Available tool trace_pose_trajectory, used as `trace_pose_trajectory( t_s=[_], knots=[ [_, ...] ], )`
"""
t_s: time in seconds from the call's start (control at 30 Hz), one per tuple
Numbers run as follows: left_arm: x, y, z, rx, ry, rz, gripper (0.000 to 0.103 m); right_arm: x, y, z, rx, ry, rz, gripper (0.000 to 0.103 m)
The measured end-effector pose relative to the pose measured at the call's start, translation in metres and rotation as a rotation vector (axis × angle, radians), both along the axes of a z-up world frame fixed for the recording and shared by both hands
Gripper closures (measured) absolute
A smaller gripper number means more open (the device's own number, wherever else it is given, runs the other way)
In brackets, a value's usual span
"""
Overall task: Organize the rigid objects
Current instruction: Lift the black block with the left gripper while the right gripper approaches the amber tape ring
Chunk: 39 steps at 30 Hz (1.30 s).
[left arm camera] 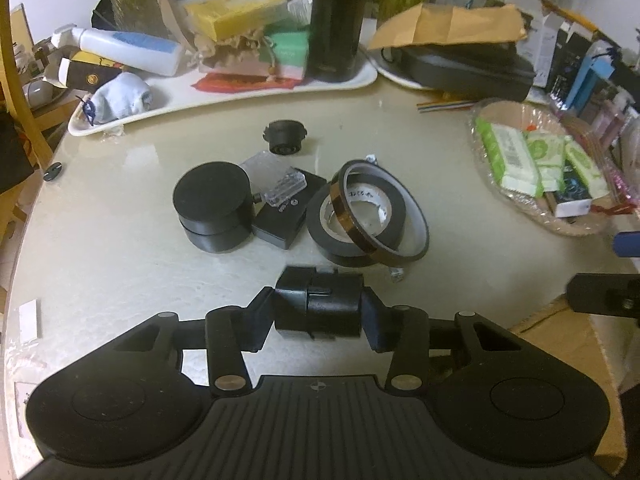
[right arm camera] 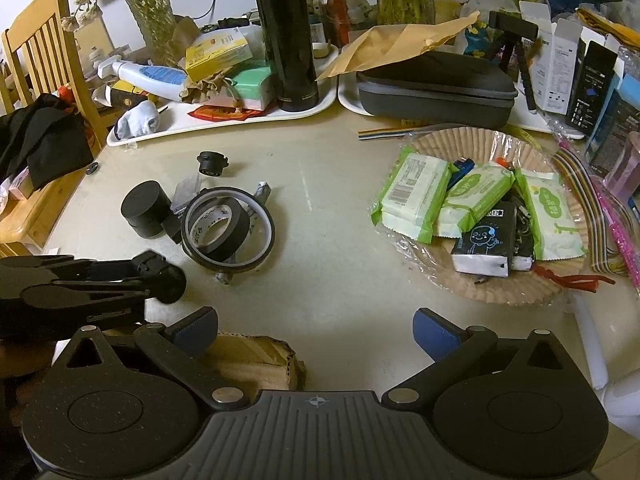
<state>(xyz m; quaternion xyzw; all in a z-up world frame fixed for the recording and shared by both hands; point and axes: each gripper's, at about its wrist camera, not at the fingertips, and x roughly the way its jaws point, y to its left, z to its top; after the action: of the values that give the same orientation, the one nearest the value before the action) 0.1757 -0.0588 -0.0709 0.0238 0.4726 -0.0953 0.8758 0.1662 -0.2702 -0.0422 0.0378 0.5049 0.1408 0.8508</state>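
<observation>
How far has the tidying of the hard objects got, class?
Done: nothing looks sorted yet. In hand: the left gripper is shut on a black plastic block; the right gripper is open and empty. Left: the black cylinder, tape rolls, flat black box and small black cap remain clustered on the table.

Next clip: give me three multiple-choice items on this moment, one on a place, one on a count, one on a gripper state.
1. Where does the amber tape ring rest?
A. against the black tape roll
B. in the paper basket
C. on the white tray

2. How many green wipe packs lie in the paper basket?
A. one
B. three
C. five

3. What is the left gripper doing?
A. standing open, empty
B. clamping a black block
C. clamping the tape

Answers: 1 A, the ring leans on the roll; 2 B, three packs show; 3 B, both pads press its sides.
</observation>
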Motion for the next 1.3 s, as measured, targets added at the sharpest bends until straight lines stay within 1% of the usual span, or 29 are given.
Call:
trace_pose_trajectory(
  t_s=[0.47,0.73,0.83,0.97,1.13,1.3],
  knots=[
    [-0.029,0.023,0.038,-0.039,-0.097,-0.019,0.059,0.001,0.011,0.005,0.007,-0.047,0.028,0.0],
    [-0.05,0.037,0.061,-0.055,-0.145,-0.039,0.059,0.012,0.023,0.003,0.033,-0.048,0.054,0.0],
    [-0.057,0.043,0.068,-0.058,-0.153,-0.039,0.059,0.02,0.026,0.0,0.066,-0.027,0.05,0.0],
    [-0.064,0.051,0.074,-0.061,-0.155,-0.038,0.059,0.033,0.029,-0.009,0.129,0.027,0.039,0.0],
    [-0.073,0.061,0.077,-0.075,-0.156,-0.017,0.059,0.052,0.034,-0.024,0.205,0.123,0.005,0.0],
    [-0.079,0.068,0.083,-0.077,-0.167,-0.024,0.059,0.069,0.041,-0.038,0.281,0.203,-0.025,0.0]
  ],
)
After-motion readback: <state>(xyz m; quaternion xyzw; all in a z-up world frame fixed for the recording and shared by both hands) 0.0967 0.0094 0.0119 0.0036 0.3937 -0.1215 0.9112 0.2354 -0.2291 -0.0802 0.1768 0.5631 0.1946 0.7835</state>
